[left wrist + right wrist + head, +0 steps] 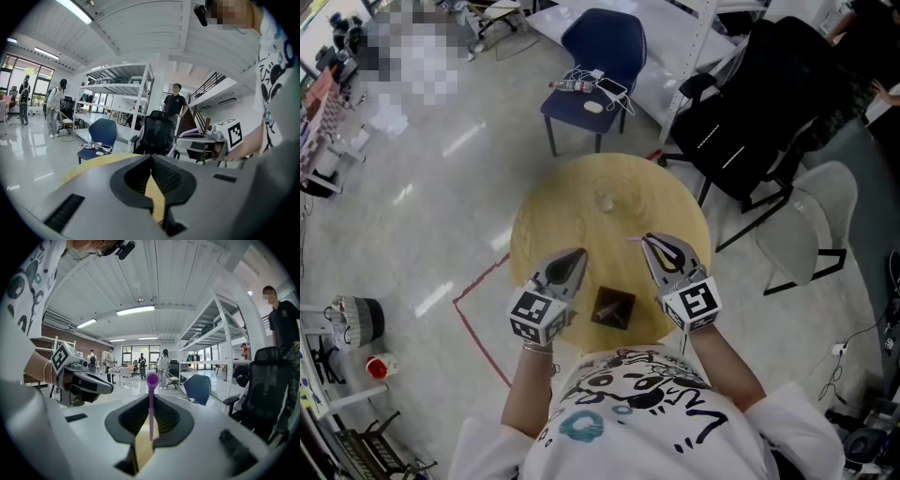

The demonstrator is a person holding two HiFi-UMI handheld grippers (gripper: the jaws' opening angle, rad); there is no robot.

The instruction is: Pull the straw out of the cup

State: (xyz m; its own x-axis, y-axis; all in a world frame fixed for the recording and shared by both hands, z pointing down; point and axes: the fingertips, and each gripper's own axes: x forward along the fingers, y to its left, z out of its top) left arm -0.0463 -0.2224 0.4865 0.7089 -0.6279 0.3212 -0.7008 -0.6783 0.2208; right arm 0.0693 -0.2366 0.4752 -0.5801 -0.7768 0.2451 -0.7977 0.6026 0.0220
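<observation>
pinching the thin purple plastic straw (pixel 151 416), the right gripper (pixel 150 401) holds it apart from the small clear cup (pixel 605 200) on the round wooden table (pixel 544 216). extraction appears complete; next, lay the straw down. left gripper (pixel 151 161): pressed together, empty.
</observation>
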